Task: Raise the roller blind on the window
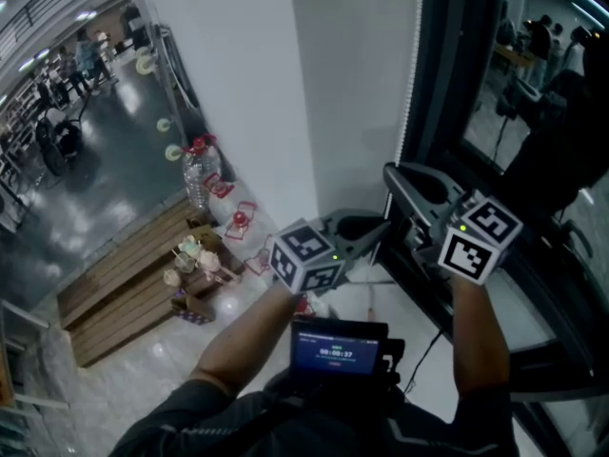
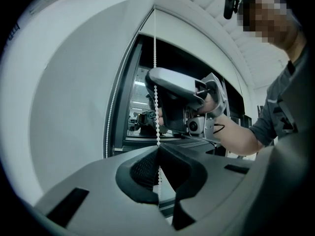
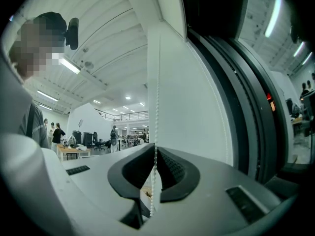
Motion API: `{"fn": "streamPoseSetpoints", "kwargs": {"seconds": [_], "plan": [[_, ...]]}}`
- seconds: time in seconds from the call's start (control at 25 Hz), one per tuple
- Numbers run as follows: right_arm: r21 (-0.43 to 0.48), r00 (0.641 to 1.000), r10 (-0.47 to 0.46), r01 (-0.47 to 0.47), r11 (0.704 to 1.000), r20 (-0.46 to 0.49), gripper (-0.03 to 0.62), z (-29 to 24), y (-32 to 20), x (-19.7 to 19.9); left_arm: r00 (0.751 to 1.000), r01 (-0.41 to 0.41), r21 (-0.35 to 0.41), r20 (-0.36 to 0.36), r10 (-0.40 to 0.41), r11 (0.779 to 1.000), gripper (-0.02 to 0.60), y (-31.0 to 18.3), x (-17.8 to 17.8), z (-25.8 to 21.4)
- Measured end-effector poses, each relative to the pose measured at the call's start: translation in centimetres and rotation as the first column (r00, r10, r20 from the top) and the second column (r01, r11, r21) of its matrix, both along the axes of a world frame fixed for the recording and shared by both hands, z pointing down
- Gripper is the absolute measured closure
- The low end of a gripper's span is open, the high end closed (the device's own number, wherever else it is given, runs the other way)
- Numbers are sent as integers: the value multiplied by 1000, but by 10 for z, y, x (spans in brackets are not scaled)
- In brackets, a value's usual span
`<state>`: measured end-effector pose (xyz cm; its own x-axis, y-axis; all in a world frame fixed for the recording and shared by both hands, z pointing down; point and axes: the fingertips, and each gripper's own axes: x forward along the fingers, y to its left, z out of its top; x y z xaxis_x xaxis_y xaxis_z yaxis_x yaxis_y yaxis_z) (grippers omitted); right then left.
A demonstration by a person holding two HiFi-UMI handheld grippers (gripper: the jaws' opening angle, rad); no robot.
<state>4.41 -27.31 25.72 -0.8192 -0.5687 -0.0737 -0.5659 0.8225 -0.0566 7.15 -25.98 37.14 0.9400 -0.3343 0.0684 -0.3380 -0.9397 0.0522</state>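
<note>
Big open hall behind us, mezzanine and desks way back, and we were standing right up against a white wall [image 1: 285, 84] beside the dark window frame [image 1: 447, 84]. Closest in, the left hand-held gripper [image 2: 158, 149] was pinched shut on the bead chain [image 2: 156, 58]. The right hand-held gripper [image 3: 155, 150] was clamped on the same chain, jaws closed down to bead width. The chain ran straight up and down through both sets of jaws. The two grippers came at it about level from roughly opposite sides, so any pull would have to go along that vertical line. The right one sat just above the left, so we'd guess it was nearer the roller overhead. Only the left gripper view showed that stacking. The head view just showed the two noses meeting by the frame. The blind fabric itself we couldn't make out anywhere.
</note>
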Motion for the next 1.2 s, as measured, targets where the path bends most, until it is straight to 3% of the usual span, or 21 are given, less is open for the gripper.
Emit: {"fn": "streamPoseSetpoints", "kwargs": {"seconds": [0.28,0.52,0.68,0.8,0.92,1.08,1.2], "plan": [[-5,1000,4,-4,1000,-16,577,9,2,-4,1000,-3,-25,-6,3,1000,583,0,1,6],[-5,1000,11,-11,1000,-22,577,12,0,-2,999,44,-25,-18,-45,999,580,-8,-9,10],[-3,1000,17,-18,1000,-22,577,11,-2,0,999,42,-37,-23,-43,998,488,-7,-24,3],[-3,1000,17,-17,1000,-18,577,11,-1,0,987,69,-42,-140,-75,997,488,-9,-45,-31],[0,1000,12,-12,1000,-16,577,11,0,0,965,88,7,-248,-83,996,488,-9,-56,-83],[2,1000,7,-7,1000,-19,577,11,1,-2,960,116,122,-269,-79,986,538,-6,-52,-141],[4,1000,2,-2,1000,-21,577,10,1,-2,965,113,166,-253,-69,980,538,-12,-39,-164]]}}
